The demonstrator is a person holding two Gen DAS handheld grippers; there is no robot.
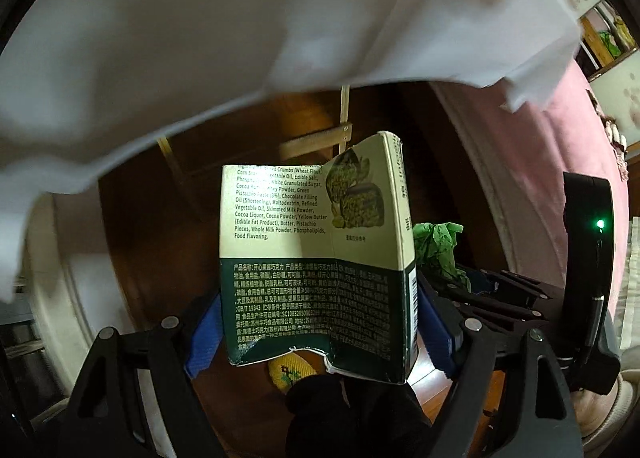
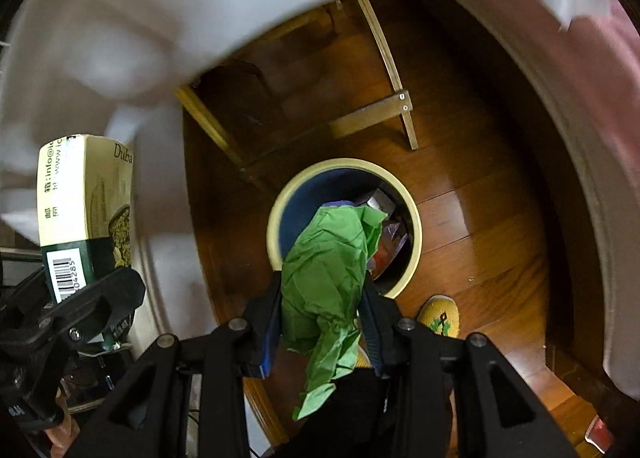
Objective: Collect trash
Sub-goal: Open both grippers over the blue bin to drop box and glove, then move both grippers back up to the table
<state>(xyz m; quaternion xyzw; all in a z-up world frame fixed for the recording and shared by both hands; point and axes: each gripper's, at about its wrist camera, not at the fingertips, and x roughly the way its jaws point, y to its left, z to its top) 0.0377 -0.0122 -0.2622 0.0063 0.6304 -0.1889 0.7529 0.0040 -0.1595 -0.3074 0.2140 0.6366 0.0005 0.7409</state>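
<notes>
My left gripper [image 1: 320, 322] is shut on a torn green and cream chocolate box [image 1: 316, 258], held upright; the box also shows at the left of the right wrist view [image 2: 86, 210]. My right gripper [image 2: 322, 322] is shut on a crumpled green paper [image 2: 324, 290], which also shows in the left wrist view [image 1: 438, 246]. The paper hangs above a round cream-rimmed trash bin [image 2: 416, 226] with a blue liner on the wooden floor; wrappers lie inside it.
A white cloth [image 1: 200, 38] hangs over the top of both views. A pink upholstered edge [image 1: 560, 178] curves along the right. A wooden frame [image 2: 384, 114] lies on the floor beyond the bin. A yellow slipper [image 2: 440, 318] is by the bin.
</notes>
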